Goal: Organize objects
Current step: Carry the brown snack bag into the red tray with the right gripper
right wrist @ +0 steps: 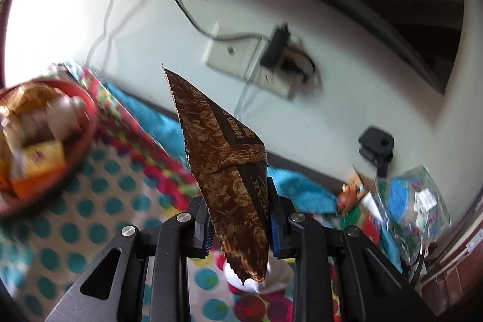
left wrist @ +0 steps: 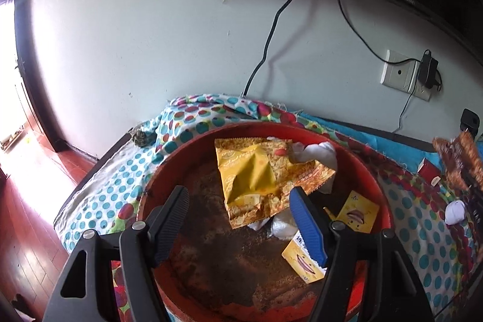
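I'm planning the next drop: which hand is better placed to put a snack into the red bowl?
Right, probably. The right tongs are shut on the brown wrapper, ready to carry it over to the red bowl. The left tongs hang open and empty above the bowl.

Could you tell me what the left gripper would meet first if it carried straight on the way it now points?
Most likely the yellow snack packet lying inside the red basin; the open left gripper points at it, though depth is uncertain.

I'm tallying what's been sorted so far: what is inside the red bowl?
In the red bowl: a yellow snack packet on top, two small yellow cards, and white crumpled wrappers partly under the packet. Whatever else lies beneath the packet is hidden.
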A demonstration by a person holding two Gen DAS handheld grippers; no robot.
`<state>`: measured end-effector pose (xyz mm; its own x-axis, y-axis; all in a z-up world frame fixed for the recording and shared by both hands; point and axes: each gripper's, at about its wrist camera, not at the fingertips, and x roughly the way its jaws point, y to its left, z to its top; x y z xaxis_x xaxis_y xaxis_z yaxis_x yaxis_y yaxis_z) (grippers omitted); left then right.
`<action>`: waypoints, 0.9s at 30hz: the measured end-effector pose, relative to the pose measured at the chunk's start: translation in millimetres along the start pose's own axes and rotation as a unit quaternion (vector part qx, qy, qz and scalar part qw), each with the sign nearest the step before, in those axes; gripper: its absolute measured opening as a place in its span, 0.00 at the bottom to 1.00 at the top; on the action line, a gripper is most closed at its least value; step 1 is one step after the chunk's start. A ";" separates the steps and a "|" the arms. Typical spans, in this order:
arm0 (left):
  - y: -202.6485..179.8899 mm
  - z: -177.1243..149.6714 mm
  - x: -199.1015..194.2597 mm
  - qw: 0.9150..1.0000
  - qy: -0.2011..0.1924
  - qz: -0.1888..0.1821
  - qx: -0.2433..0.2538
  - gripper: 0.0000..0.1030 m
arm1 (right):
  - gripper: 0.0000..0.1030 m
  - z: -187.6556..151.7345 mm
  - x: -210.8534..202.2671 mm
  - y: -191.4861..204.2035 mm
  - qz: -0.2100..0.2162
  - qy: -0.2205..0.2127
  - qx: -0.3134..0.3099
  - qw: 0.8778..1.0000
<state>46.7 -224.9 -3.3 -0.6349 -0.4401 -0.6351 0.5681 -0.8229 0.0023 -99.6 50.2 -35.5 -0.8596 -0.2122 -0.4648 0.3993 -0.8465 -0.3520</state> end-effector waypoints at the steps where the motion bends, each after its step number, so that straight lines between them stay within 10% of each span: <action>1: 0.5 -0.6 1.7 1.000 0.003 0.001 -0.001 0.69 | 0.25 7.5 -6.7 4.6 0.010 -0.009 0.000 1.000; 14: 7.8 -1.1 7.7 1.000 0.013 0.017 -0.006 0.69 | 0.25 58.9 -58.4 79.4 0.162 -0.038 0.002 0.986; 27: 21.8 4.3 3.0 0.999 0.008 0.007 -0.034 0.69 | 0.25 55.5 -52.6 150.8 0.213 -0.019 -0.034 0.976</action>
<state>54.9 -245.7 -1.8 -0.6183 -0.4459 -0.6472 0.6115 -0.7903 -0.0398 -11.8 -93.4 -19.1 -0.6209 -0.5572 -0.5514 0.7430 -0.6425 -0.1873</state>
